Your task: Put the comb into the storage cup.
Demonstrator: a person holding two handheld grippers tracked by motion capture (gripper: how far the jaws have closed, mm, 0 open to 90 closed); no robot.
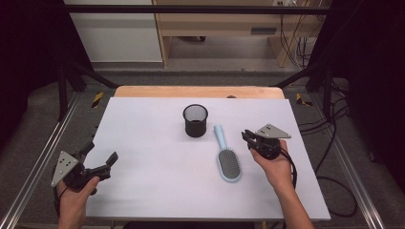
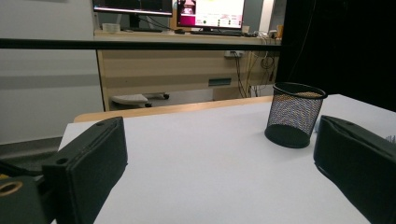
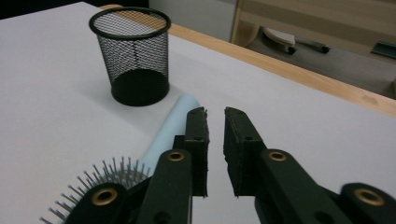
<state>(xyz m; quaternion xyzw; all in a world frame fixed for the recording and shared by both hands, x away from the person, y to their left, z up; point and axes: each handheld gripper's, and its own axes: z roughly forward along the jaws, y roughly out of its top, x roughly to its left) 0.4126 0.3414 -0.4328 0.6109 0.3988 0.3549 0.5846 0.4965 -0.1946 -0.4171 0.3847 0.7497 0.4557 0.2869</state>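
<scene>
Two grippers | high view: left gripper (image 1: 101, 160) spread wide, idle; right gripper (image 1: 247, 138) nearly closed, empty, beside hairbrush (image 1: 228, 157) lying near mesh cup (image 1: 195, 120) | right gripper view: handle (image 3: 169, 130) ungrasped | step: approach; next: reopen, straddle handle.

The left hand (image 1: 76, 195) comes in at the near left corner of the table (image 1: 157, 186) and holds the left gripper (image 1: 101, 160) low over that corner, its jaws spread wide with nothing between them, pointing toward the table's far right. The right hand (image 1: 274, 167) reaches in at the table's right side and holds the right gripper (image 1: 247, 138) above it, aimed toward the table's middle; its jaws stand almost together, a narrow gap left, nothing gripped.
</scene>
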